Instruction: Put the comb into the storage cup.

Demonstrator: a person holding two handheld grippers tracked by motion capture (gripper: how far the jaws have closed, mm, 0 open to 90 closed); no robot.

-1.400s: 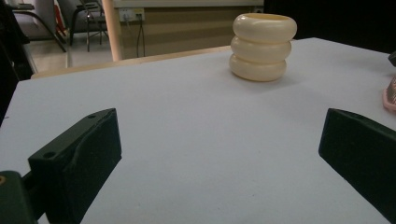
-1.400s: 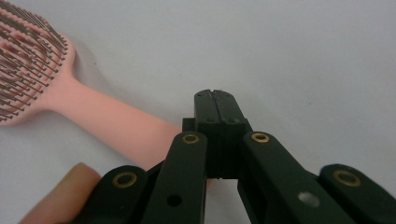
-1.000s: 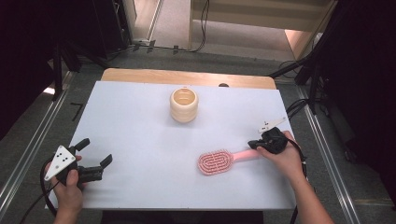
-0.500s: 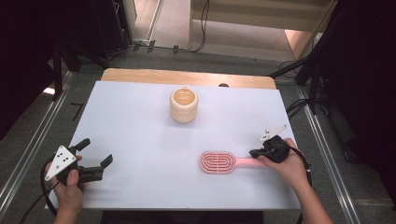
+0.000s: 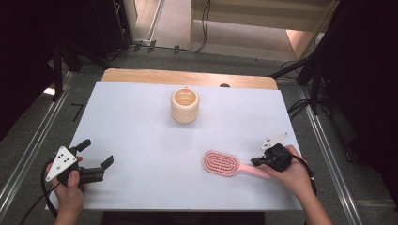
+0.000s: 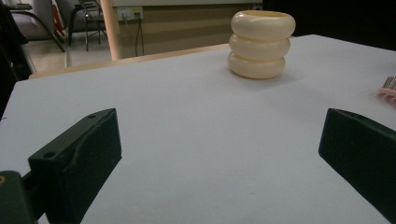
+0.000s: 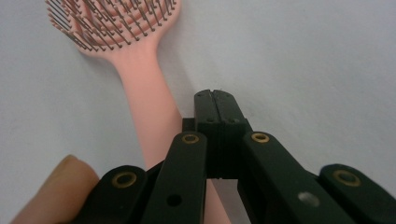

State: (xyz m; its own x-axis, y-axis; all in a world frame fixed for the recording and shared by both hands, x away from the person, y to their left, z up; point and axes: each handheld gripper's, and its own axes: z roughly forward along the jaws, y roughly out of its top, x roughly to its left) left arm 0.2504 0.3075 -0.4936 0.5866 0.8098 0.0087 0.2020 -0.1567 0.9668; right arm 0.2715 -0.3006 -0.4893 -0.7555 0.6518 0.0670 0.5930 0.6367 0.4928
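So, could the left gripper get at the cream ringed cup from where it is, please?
Probably yes: the left gripper is open, and only bare table lies between it and the cup. The brush lies off to one side.

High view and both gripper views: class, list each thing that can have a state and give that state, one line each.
Left tool: jaws wide open, empty.
Right tool: jaws shut, beside the handle.
Pink hairbrush: lying flat, bristles up.
Cream ribbed cup: upright, open at the top.
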